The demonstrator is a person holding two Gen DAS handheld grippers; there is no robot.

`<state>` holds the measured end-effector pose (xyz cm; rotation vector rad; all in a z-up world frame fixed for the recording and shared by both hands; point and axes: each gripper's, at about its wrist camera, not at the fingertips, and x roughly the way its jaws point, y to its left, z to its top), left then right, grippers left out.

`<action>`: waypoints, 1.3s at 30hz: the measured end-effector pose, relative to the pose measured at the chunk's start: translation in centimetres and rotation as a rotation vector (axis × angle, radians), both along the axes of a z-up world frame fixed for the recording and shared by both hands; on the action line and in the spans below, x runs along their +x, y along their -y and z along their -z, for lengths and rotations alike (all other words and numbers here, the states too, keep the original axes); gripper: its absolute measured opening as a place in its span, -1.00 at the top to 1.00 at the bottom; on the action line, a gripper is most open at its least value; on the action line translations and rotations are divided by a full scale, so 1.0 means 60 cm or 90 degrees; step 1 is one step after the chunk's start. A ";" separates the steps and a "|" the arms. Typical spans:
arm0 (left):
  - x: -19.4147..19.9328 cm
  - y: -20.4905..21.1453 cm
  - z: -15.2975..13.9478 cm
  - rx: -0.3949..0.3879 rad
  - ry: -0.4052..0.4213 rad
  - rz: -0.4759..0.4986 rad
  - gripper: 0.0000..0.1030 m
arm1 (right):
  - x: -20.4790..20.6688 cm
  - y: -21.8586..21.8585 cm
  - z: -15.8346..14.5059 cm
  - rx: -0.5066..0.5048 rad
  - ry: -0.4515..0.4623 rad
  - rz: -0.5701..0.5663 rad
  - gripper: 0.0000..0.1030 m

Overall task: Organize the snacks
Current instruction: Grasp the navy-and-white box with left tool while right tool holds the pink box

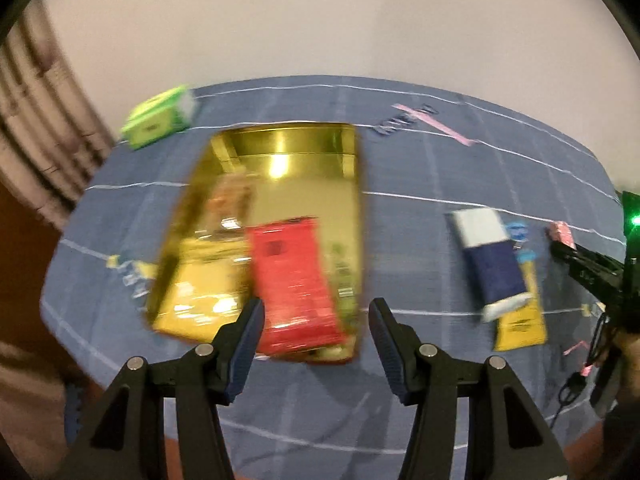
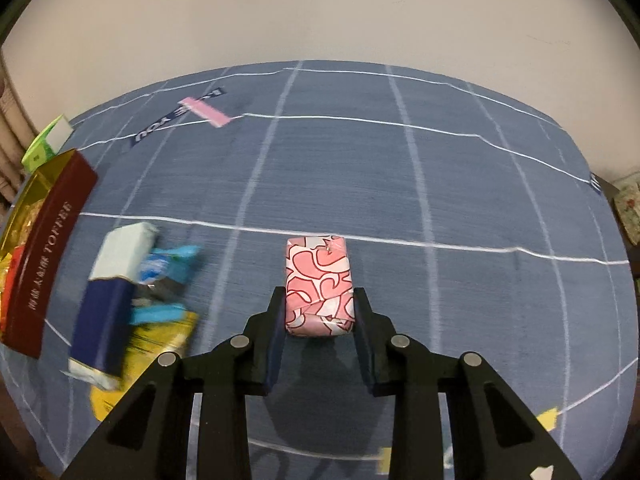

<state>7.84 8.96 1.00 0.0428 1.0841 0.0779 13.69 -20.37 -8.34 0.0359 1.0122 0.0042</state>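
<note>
The gold tin already holds a red packet and other snacks. Right of the tin, a navy-and-white packet and a yellow one wait; farther right, the right gripper clamps the pink snack. The left gripper hangs empty, jaws apart, over the tin.

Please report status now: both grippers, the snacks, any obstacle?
Left gripper open, empty, above gold tin. Right gripper shut on pink snack. Nothing in the way.
</note>
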 end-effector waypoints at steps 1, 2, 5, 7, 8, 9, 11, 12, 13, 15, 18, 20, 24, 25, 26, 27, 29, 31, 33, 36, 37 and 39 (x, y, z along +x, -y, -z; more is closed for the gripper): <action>0.007 0.014 0.003 -0.008 -0.004 0.009 -0.08 | -0.003 0.007 0.001 -0.001 0.003 0.004 0.45; 0.015 0.030 0.007 -0.017 -0.007 0.020 -0.08 | -0.006 0.015 0.002 -0.001 0.006 0.005 0.45; 0.039 0.066 0.018 -0.043 -0.017 0.039 -0.08 | -0.013 0.030 0.004 -0.008 0.015 0.011 0.45; 0.055 0.082 0.028 -0.062 -0.032 0.043 -0.08 | -0.014 0.036 0.006 -0.008 0.021 0.013 0.45; 0.063 0.092 0.033 -0.077 -0.043 0.046 -0.08 | -0.015 0.037 0.006 -0.007 0.022 0.013 0.45; 0.069 0.099 0.038 -0.090 -0.049 0.048 -0.08 | -0.015 0.038 0.007 -0.005 0.025 0.013 0.45; 0.077 0.111 0.041 -0.099 -0.053 0.047 -0.22 | -0.019 0.037 0.008 -0.004 0.030 0.017 0.45; 0.080 0.116 0.043 -0.103 -0.053 0.047 -0.26 | -0.020 0.037 0.009 -0.004 0.035 0.017 0.45; 0.082 0.121 0.044 -0.106 -0.051 0.048 -0.27 | -0.022 0.037 0.009 -0.006 0.039 0.017 0.45; 0.085 0.131 0.048 -0.109 -0.055 0.051 -0.27 | -0.024 0.036 0.011 -0.010 0.047 0.015 0.44; 0.090 0.142 0.050 -0.113 -0.063 0.064 -0.27 | -0.028 0.036 0.012 -0.011 0.054 0.012 0.44; 0.095 0.149 0.053 -0.117 -0.067 0.071 -0.29 | -0.027 0.037 0.013 -0.009 0.057 0.012 0.44; 0.109 0.166 0.063 -0.138 -0.080 0.076 -0.30 | -0.030 0.036 0.014 -0.012 0.065 0.014 0.44; 0.113 0.170 0.067 -0.141 -0.083 0.078 -0.30 | -0.031 0.036 0.015 -0.012 0.067 0.014 0.44; 0.117 0.177 0.073 -0.138 -0.088 0.080 -0.31 | -0.032 0.035 0.015 -0.012 0.068 0.015 0.43; 0.120 0.182 0.077 -0.137 -0.091 0.081 -0.31 | -0.033 0.035 0.015 -0.013 0.071 0.015 0.43; 0.126 0.190 0.087 -0.134 -0.102 0.081 -0.31 | -0.035 0.035 0.017 -0.012 0.075 0.016 0.43; 0.130 0.192 0.095 -0.133 -0.107 0.074 -0.31 | -0.036 0.036 0.017 -0.012 0.078 0.017 0.43; 0.132 0.194 0.103 -0.131 -0.112 0.068 -0.31 | -0.037 0.035 0.017 -0.011 0.081 0.018 0.43; 0.134 0.197 0.112 -0.138 -0.116 0.067 -0.32 | -0.037 0.036 0.017 -0.010 0.082 0.018 0.43; 0.135 0.198 0.114 -0.136 -0.117 0.067 -0.32 | -0.037 0.036 0.017 -0.010 0.083 0.019 0.43; 0.138 0.199 0.124 -0.132 -0.125 0.067 -0.32 | -0.037 0.036 0.016 -0.010 0.083 0.019 0.43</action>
